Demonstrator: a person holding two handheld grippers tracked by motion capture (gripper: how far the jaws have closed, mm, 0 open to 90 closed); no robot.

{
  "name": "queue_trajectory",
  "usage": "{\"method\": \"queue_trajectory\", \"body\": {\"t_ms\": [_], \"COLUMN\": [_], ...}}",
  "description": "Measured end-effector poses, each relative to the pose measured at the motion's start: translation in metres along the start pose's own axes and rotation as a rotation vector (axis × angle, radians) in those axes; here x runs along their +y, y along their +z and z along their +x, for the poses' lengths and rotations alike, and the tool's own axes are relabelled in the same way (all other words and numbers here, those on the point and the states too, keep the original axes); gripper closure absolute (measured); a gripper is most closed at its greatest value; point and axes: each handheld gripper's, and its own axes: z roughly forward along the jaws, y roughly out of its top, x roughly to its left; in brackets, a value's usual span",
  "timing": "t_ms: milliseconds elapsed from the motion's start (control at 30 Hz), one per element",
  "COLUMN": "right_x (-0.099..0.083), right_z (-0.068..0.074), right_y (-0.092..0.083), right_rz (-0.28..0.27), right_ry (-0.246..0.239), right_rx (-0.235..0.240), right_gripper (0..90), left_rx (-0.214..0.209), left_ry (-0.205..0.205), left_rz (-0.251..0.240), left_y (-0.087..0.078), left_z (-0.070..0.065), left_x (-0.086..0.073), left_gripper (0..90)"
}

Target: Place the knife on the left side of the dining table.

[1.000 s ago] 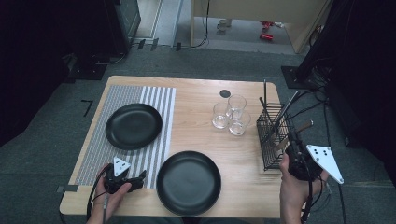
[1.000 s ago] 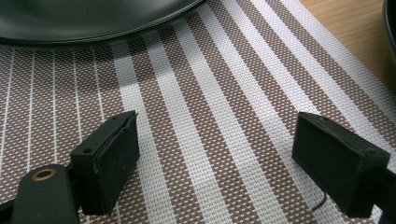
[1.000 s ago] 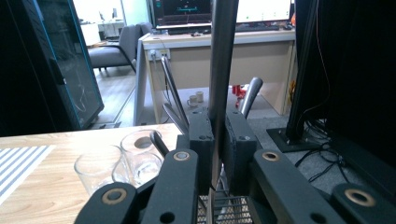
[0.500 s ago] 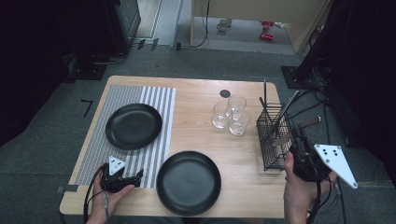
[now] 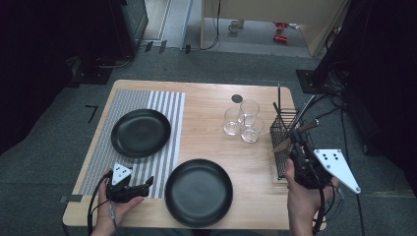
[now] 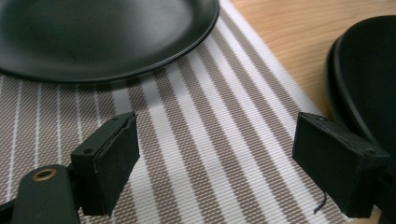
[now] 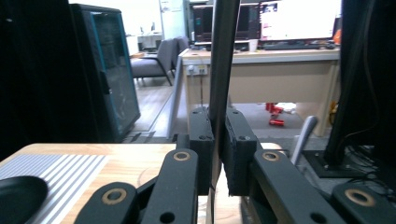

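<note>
My right gripper (image 5: 298,143) is at the near end of the black wire cutlery basket (image 5: 281,156) and is shut on a slim dark utensil (image 7: 222,56). In the right gripper view the utensil stands upright between the pads and runs out of the top of the picture. My left gripper (image 5: 146,185) lies low at the front left with its jaws wide open and nothing between them. Its fingertips (image 6: 112,163) hover over the striped placemat (image 6: 196,140), between the two black plates.
One black plate (image 5: 140,132) sits on the striped placemat (image 5: 162,105); a second black plate (image 5: 198,191) rests on the bare wood near the front edge. Three clear glasses (image 5: 243,122) stand left of the basket. More utensils (image 5: 307,105) stick up from the basket.
The right hand has risen at the basket with the utensil still clamped in its jaws. The left gripper has stayed where it was.
</note>
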Motion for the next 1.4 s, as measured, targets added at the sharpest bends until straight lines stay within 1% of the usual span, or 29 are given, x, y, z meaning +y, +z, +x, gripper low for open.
{"method": "queue_trajectory", "body": {"t_ms": [100, 133, 300, 433, 533, 600, 767, 900, 967, 1133, 1233, 1300, 1400], "right_x": [-0.003, -0.003, -0.005, -0.006, -0.006, -0.007, -0.006, -0.007, -0.008, -0.009, -0.009, -0.009, -0.009], "right_z": [0.008, 0.010, 0.021, 0.028, 0.031, 0.034, 0.040, 0.044, 0.046, 0.053, 0.057, 0.060, 0.062], "right_y": [0.004, 0.005, 0.009, 0.011, 0.012, 0.013, 0.014, 0.015, 0.016, 0.019, 0.019, 0.020, 0.021], "right_rz": [0.008, 0.009, 0.019, 0.023, 0.027, 0.030, 0.033, 0.038, 0.041, 0.049, 0.051, 0.052, 0.056], "right_ry": [-0.003, -0.004, -0.008, -0.012, -0.012, -0.010, -0.013, -0.013, -0.012, -0.011, -0.014, -0.017, -0.014], "right_rx": [0.020, 0.024, 0.053, 0.068, 0.080, 0.087, 0.108, 0.118, 0.126, 0.145, 0.160, 0.166, 0.183], "right_gripper": [84.4, 84.4, 84.4, 84.4, 84.4, 84.4, 84.4, 84.4, 84.4, 84.4, 84.4, 84.4, 84.4], "left_rx": [-0.017, -0.024, -0.034, -0.056, -0.074, -0.083, -0.097, -0.120, -0.126, -0.155, -0.175, -0.202, -0.223], "left_ry": [0.014, 0.012, 0.019, 0.033, 0.032, 0.033, 0.038, 0.047, 0.056, 0.069, 0.073, 0.071, 0.087], "left_rz": [-0.005, -0.009, -0.023, -0.029, -0.036, -0.046, -0.054, -0.062, -0.069, -0.083, -0.098, -0.104, -0.114], "left_y": [-0.001, -0.001, -0.002, -0.002, -0.002, -0.003, -0.004, -0.003, -0.003, -0.001, 0.001, 0.002, 0.004], "left_z": [-0.003, -0.004, -0.009, -0.014, -0.017, -0.018, -0.021, -0.025, -0.028, -0.037, -0.042, -0.045, -0.052], "left_x": [0.002, 0.003, 0.008, 0.010, 0.012, 0.014, 0.020, 0.025, 0.028, 0.036, 0.041, 0.043, 0.046], "left_gripper": [14.9, 15.0, 15.8, 16.5, 16.9, 22.9, 23.0, 24.6, 27.6, 30.4, 33.6, 36.7, 37.8]}}
